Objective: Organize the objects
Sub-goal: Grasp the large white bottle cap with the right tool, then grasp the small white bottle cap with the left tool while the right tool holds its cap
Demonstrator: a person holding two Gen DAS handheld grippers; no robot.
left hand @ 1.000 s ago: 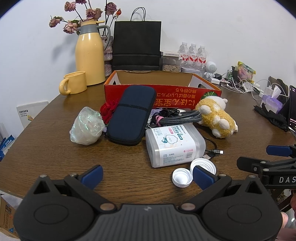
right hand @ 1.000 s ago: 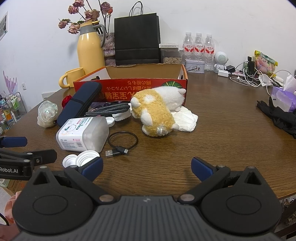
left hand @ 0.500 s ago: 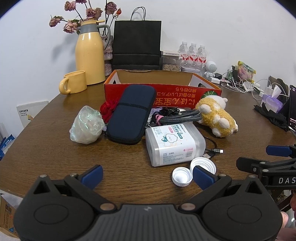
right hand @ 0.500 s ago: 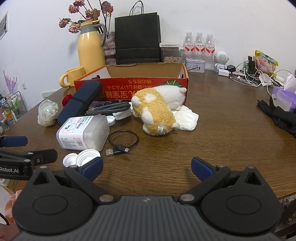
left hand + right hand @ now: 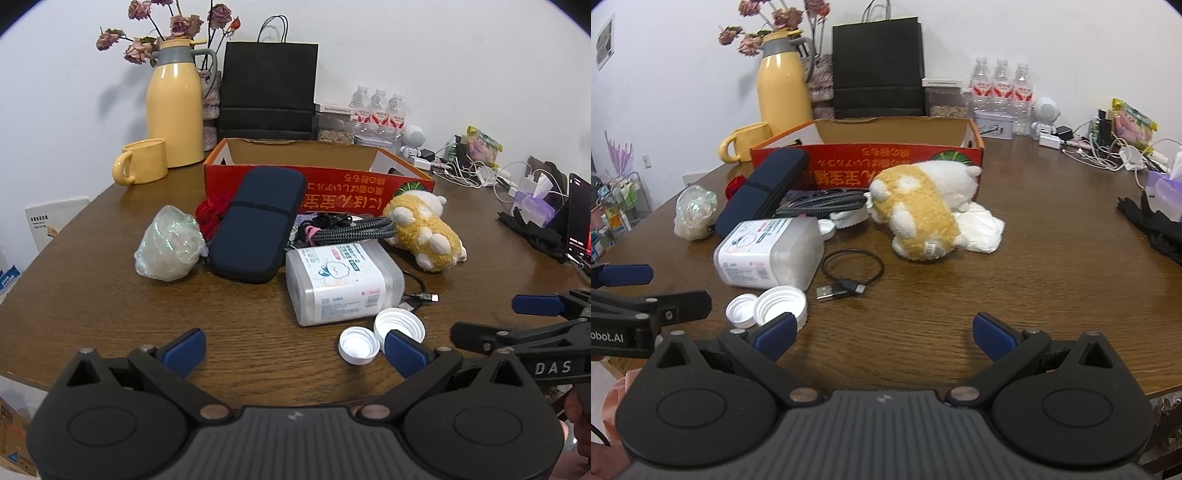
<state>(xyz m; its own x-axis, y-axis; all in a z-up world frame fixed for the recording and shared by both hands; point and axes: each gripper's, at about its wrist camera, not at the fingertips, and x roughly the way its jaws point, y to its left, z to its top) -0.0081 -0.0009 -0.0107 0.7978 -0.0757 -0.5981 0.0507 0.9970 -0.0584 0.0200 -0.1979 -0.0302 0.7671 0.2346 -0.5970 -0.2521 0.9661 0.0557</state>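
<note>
Right wrist alone shows white cloth (image 5: pixel 979 229) under plush (image 5: pixel 919 214).

We see a plain white wall (image 5: pixel 406 55) at twelve o'clock, a round dark wooden table (image 5: pixel 92 295) filling the foreground — evenly lit, a wire rack (image 5: pixel 624 206) at nine o'clock.

Partly hidden behind the plush toy (image 5: pixel 919 214): white cloth (image 5: pixel 979 229). Label print on the plastic jar (image 5: pixel 341 278) too small to read.
</note>
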